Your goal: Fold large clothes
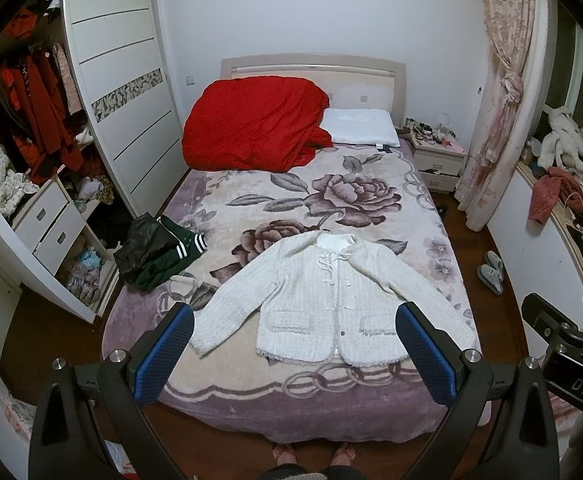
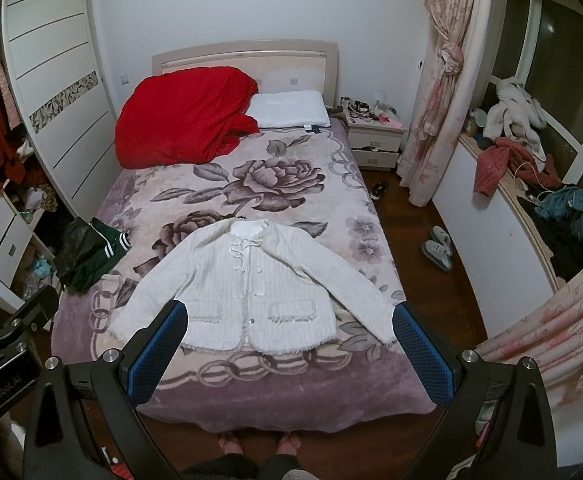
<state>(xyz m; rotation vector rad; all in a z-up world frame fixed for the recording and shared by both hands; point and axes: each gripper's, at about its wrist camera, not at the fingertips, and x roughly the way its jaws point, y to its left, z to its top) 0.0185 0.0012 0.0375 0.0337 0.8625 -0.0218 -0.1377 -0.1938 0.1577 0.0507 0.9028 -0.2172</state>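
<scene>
Both the left gripper (image 1: 294, 354) and the right gripper (image 2: 290, 350) hang spread apart above the white cardigan (image 1: 327, 304); their bodies read "GenRobot.AI" and "DAS".

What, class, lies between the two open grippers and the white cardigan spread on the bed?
Nothing visible. The left gripper and right gripper hover open above the bed's near end, with only bare floral blanket before the white cardigan. The dark green garment lies apart, at the blanket's left edge.
</scene>
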